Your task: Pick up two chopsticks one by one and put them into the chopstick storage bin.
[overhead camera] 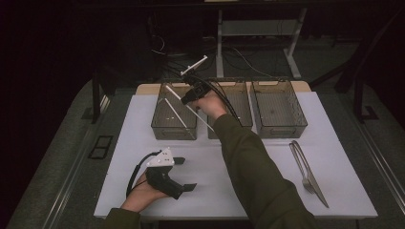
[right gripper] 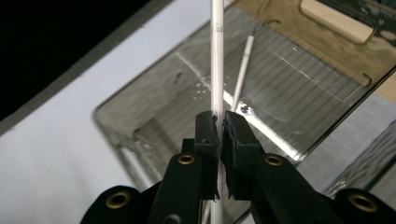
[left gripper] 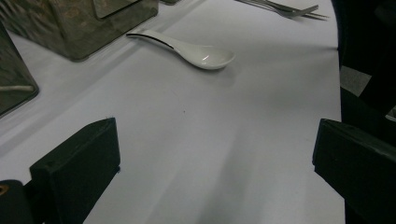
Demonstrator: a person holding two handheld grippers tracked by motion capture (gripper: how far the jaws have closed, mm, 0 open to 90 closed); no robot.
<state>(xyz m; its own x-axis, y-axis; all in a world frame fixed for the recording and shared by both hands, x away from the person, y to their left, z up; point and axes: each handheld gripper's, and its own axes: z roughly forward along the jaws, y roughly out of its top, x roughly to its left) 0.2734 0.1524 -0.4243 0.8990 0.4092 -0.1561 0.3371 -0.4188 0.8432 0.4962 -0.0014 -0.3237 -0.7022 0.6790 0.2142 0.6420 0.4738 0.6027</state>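
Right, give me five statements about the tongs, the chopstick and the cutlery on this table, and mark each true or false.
1. The right tongs are shut on a white chopstick. True.
2. The left tongs hold the spoon. False: they are open and empty, and the spoon lies on the table ahead of them.
3. Another chopstick already lies in the left bin. True.
4. The right bin holds the fork. False: the fork lies on the table in front of that bin.
5. The right tongs are over the left bin. True.
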